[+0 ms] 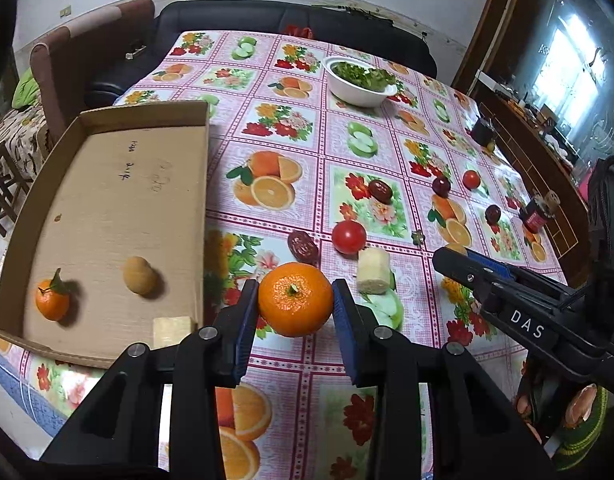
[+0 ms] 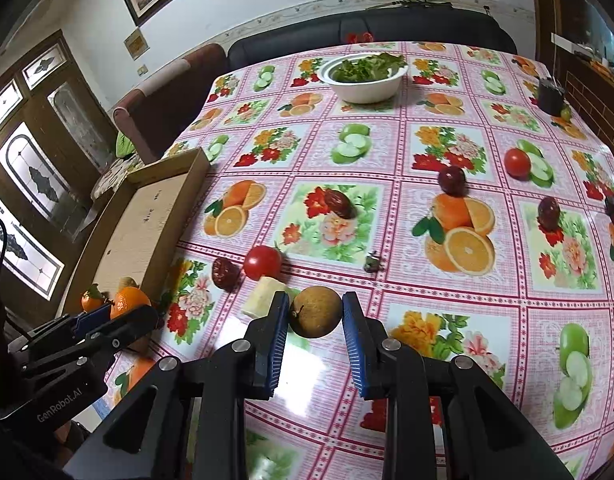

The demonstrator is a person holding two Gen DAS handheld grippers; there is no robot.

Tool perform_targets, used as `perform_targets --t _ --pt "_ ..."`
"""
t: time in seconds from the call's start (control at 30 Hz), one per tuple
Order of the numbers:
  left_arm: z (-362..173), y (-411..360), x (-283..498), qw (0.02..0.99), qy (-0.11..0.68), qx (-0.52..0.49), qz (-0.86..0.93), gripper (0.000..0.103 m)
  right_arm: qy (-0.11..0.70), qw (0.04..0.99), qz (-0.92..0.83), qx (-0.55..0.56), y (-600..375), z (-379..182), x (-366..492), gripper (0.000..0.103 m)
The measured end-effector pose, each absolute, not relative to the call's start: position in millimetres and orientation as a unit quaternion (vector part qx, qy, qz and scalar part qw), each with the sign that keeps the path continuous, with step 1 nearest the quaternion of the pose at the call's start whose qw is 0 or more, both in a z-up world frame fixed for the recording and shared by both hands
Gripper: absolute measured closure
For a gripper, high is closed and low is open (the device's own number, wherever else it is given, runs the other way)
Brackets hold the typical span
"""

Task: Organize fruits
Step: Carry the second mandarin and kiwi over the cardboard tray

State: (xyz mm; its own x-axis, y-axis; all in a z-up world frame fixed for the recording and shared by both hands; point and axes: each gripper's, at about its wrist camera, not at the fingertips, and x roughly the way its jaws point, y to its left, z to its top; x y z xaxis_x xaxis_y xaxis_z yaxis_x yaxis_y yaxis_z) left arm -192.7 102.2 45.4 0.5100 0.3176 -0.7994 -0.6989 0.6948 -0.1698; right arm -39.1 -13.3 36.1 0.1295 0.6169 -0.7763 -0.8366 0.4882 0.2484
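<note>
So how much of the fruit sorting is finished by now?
Done: a small orange, a brown round fruit and a pale chunk lie in the cardboard tray.
In hand: left gripper clamps an orange; right gripper clamps a brown fruit.
Left: tomatoes, dates, a pale chunk on the tablecloth.

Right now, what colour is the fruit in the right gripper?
Brownish tan, slightly speckled; the round fruit shows best in the right wrist view.

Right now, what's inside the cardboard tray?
In the cardboard tray: a small leafy mandarin, a round brown fruit, and a pale yellowish chunk at the near corner, partly hidden by the left gripper.
</note>
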Motion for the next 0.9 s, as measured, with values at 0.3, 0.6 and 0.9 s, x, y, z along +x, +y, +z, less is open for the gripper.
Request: perform_targets --t 0.3,0.6,0.9 --pt "53.8 113.7 -199.1 0.834 0.381 -0.246 0.314 0.069 0.435 0.738 0.5 -0.132 2.3 44.8 -44.8 0.075" --pt "57.1 126.5 -203.8 0.83 0.379 -0.248 0.326 0.069 0.429 0.732 0.511 -0.138 18.0 51.7 -50.1 0.075" --pt "60.4 133.8 -206.7 0.829 0.375 -0.249 0.332 0.069 0.427 0.728 0.517 -0.142 28.2 54.2 -53.7 0.075"
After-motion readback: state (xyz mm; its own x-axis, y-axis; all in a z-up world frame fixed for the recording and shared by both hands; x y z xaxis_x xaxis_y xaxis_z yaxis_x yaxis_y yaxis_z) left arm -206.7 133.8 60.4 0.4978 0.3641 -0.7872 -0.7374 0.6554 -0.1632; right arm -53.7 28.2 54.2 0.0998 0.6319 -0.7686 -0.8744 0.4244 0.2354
